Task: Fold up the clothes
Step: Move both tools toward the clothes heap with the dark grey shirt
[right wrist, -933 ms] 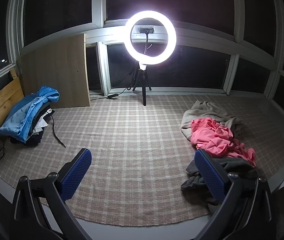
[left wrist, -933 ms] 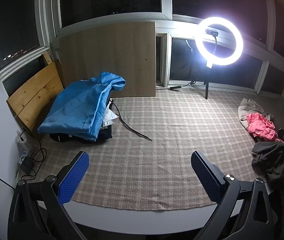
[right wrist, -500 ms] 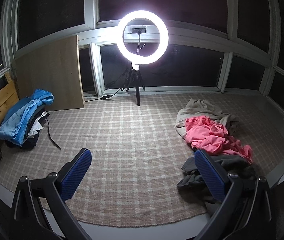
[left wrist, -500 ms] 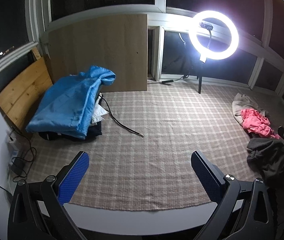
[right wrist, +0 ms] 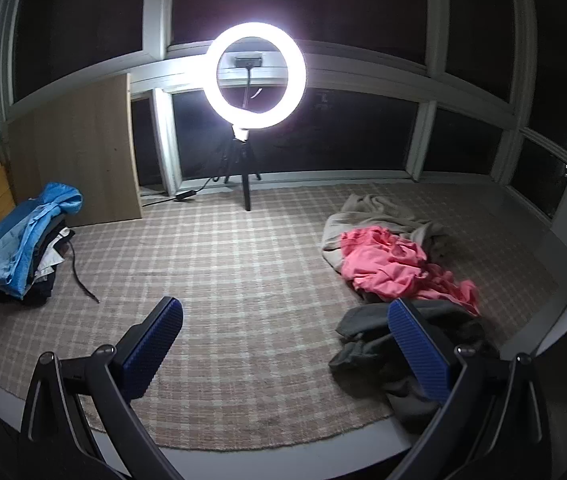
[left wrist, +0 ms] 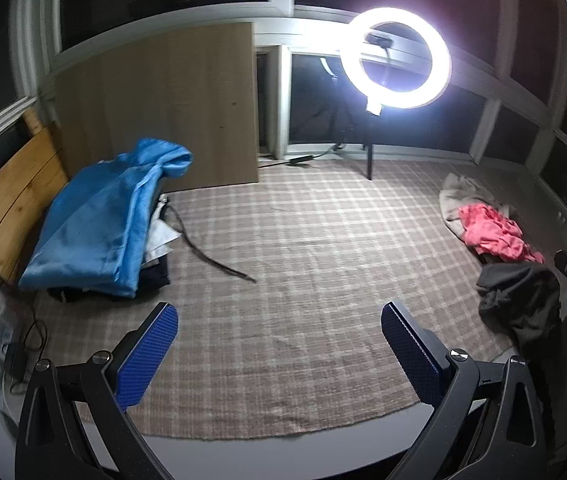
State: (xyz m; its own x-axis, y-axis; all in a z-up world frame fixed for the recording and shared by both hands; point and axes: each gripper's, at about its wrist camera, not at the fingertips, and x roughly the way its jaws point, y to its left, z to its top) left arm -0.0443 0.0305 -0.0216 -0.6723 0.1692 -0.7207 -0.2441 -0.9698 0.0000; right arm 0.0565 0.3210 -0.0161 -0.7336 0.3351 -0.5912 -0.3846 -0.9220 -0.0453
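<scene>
A heap of unfolded clothes lies at the right of the plaid rug: a dark grey garment [right wrist: 399, 344] nearest, a pink one [right wrist: 387, 264] behind it, a beige one [right wrist: 371, 212] farthest. The heap also shows in the left wrist view, with the grey garment [left wrist: 519, 296] and the pink one [left wrist: 491, 232]. A stack of clothes topped by a blue garment [left wrist: 99, 224] sits at the left, also in the right wrist view [right wrist: 23, 240]. My left gripper [left wrist: 279, 344] is open and empty above the rug's front. My right gripper [right wrist: 283, 344] is open and empty, its right finger over the grey garment.
A lit ring light [right wrist: 255, 76] on a tripod stands at the back by the windows. A wooden board [left wrist: 163, 108] leans on the back wall and a wooden panel [left wrist: 7, 200] on the left. A black cord [left wrist: 211, 256] lies on the rug [left wrist: 303, 248] by the stack. Cables [left wrist: 19, 344] lie front left.
Both grippers have swung to the right, so the clothes heap sits more central in the right wrist view. Both stay open and empty.
</scene>
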